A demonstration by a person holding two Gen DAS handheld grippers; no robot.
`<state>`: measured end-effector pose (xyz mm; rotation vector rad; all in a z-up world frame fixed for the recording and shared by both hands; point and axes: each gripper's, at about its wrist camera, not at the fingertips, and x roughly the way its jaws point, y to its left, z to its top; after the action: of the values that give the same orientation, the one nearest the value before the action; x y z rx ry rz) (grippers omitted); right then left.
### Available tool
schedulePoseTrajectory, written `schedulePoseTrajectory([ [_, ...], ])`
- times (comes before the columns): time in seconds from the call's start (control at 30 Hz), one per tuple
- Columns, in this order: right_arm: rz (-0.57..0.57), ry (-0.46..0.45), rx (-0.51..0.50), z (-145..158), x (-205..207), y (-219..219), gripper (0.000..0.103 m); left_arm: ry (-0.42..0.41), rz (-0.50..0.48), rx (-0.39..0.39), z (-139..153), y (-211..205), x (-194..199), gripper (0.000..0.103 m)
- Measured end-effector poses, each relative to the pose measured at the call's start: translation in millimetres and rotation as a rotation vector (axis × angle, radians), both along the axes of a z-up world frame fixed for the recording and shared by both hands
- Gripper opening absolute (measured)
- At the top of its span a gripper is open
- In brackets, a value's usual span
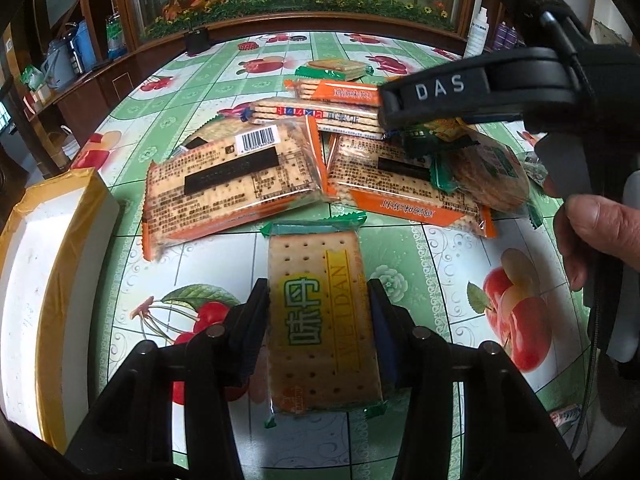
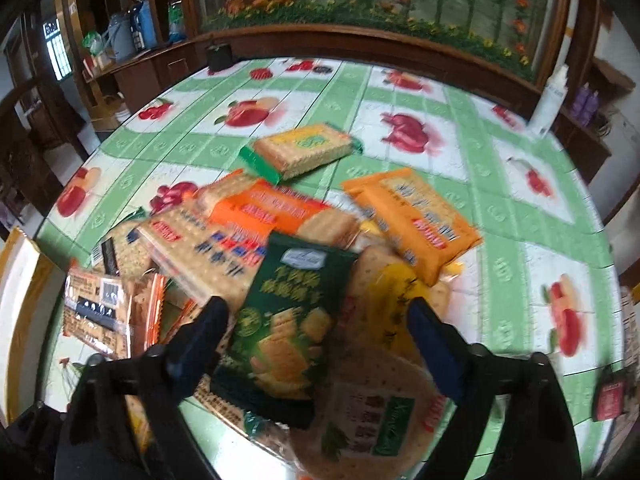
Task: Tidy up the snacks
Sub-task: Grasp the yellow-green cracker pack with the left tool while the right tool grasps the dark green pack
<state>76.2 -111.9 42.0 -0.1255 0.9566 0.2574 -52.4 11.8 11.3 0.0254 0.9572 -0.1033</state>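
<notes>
The green-trimmed cracker packet (image 1: 322, 316) sits lengthwise between the pads of the left gripper (image 1: 320, 328), near the table's near edge, and the jaws are clamped on its long sides. That narrow grip across the width suits lifting it clear of the pile, probably toward the white foam box (image 1: 48, 272) with yellow-taped rim at the table's left edge. Its face reads "WEIDAN" in yellow beside two large green Chinese characters.

Just beyond it, toward the middle of the table (image 1: 404, 256), the rest lies in a loose overlapping heap: an orange-edged packet (image 1: 236, 188) face down, showing a barcode and dense small print, and more orange and blue-lettered packets behind.

The right gripper (image 2: 316, 340) hangs over that heap with jaws apart, straddling a dark green packet (image 2: 280, 320) without visibly pressing it; its writing is too blurred to read. From the left wrist view, the gripper's body bears "DAS", and a hand (image 1: 600, 236) holds its handle.
</notes>
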Motion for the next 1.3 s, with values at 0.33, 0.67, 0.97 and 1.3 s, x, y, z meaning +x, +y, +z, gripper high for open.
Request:
schedulePoseTrajectory([
  [0.33, 0.035, 0.004, 0.082, 3.3, -22.9, -20.7, 0.021, 0.001, 0.005, -0.021, 2.0, 4.0, -2.1, 0.049],
  [0.67, 0.044, 0.007, 0.220, 7.3, -31.8, -35.8, 0.020, 0.016, 0.017, -0.038, 1.3, 6.4, -5.5, 0.050],
  [0.97, 0.054, 0.014, 0.294, 7.2, -21.0, -37.2, 0.045, 0.008, 0.011, -0.026, 2.8, 3.8, -5.0, 0.049],
  [1.3, 0.074, 0.006, 0.355, 6.2, -23.0, -41.4, 0.008, 0.000, 0.008, -0.028, 6.7, 3.4, -5.8, 0.049],
])
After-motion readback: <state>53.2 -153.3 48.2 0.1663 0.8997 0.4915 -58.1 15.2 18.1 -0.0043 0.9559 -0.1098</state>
